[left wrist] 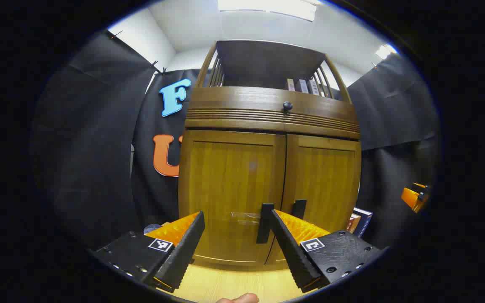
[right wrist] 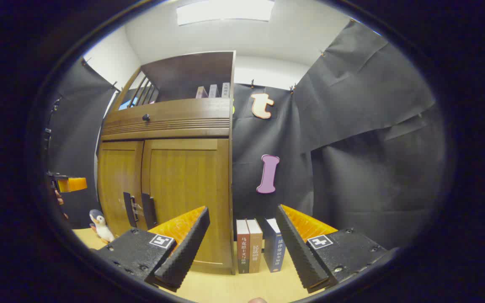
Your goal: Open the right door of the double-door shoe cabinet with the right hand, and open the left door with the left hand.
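Observation:
A wooden shoe cabinet (left wrist: 267,122) fills the middle of the left gripper view, both doors closed. Its left door (left wrist: 230,189) has a dark vertical handle (left wrist: 264,224); the right door (left wrist: 324,185) has a handle (left wrist: 299,209) beside it. My left gripper (left wrist: 237,225) stands open in front of the left door, a short way off, its right finger overlapping the left handle. In the right gripper view the cabinet (right wrist: 171,168) stands to the left, with the right door (right wrist: 183,189) and both handles (right wrist: 139,209) in sight. My right gripper (right wrist: 242,225) is open, facing the cabinet's right edge and the books.
Three books (right wrist: 257,250) stand upright against the cabinet's right side on the pale wooden floor (right wrist: 225,286). A toy penguin (right wrist: 99,227) sits left of the cabinet. A drawer with a round knob (left wrist: 287,106) and a shelf of books top the cabinet. Black cloth walls surround everything.

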Motion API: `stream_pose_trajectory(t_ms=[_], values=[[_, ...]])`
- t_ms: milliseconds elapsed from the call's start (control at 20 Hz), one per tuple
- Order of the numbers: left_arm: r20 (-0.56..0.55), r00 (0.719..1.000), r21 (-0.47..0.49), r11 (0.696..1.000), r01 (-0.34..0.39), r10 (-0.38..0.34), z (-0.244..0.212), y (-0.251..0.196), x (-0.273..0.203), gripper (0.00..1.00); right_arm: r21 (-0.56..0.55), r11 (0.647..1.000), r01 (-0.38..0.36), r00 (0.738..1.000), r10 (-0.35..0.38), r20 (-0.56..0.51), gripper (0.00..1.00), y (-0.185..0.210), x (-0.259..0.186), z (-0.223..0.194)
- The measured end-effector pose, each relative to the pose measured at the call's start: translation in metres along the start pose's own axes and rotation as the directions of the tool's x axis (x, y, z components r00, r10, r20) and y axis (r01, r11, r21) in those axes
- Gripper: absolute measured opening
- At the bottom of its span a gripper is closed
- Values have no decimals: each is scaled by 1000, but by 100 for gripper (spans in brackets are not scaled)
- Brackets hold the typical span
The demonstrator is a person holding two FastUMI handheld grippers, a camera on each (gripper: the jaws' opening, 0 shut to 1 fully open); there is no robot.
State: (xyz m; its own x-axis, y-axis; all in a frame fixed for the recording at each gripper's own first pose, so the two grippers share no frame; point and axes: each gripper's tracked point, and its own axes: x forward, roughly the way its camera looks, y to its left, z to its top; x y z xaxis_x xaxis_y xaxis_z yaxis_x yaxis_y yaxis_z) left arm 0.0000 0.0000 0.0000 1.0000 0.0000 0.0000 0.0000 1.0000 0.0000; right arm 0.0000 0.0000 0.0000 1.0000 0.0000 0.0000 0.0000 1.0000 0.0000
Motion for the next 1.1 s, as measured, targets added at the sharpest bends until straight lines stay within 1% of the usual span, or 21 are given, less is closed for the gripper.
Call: stream_pose_trajectory(t_ms=[50,100,200,250,300,350,450,500,550,700,800,900,950,1000,1100], values=[[-7,1000,-2,1000,-3,3,6,5,4,94,0,1000,-12,1000,12,4,100,5,-2,9],[-1,1000,3,1000,-22,22,15,13,6,100,1,1000,-31,999,31,9,100,13,-5,18],[17,999,21,999,-29,29,27,22,3,100,-13,998,-58,998,58,9,100,27,-15,30],[11,1000,27,1000,-11,10,28,18,-2,94,-28,997,-71,997,72,13,100,36,-21,38],[-2,1000,33,999,4,-4,28,14,-9,95,-38,996,-82,996,83,19,100,44,-27,45],[-10,1000,59,998,14,-14,31,14,-15,95,-45,994,-95,995,97,25,100,52,-32,51],[8,1000,135,991,-7,6,42,18,-29,94,-46,990,-129,991,131,32,100,77,-43,63],[32,999,152,988,-24,19,51,20,-36,94,-48,988,-146,988,148,35,100,89,-47,66],[45,999,155,988,-25,18,57,15,-41,94,-51,986,-157,987,159,39,100,98,-49,70],[37,999,105,994,30,-35,59,7,-47,94,-66,986,-154,987,157,47,100,110,-48,80],[21,999,103,994,30,-32,56,15,-42,95,-66,987,-150,987,153,44,100,117,-39,80],[20,999,124,992,23,-26,50,20,-36,95,-51,984,-169,985,171,34,100,124,-32,77],[18,999,138,990,27,-29,45,20,-35,100,-48,984,-173,984,175,31,100,127,-27,74],[12,999,155,987,32,-34,40,19,-33,95,-50,984,-174,984,175,25,100,128,-21,68],[9,999,178,983,46,-48,35,15,-29,95,-51,981,-185,983,186,10,100,135,-11,57]])
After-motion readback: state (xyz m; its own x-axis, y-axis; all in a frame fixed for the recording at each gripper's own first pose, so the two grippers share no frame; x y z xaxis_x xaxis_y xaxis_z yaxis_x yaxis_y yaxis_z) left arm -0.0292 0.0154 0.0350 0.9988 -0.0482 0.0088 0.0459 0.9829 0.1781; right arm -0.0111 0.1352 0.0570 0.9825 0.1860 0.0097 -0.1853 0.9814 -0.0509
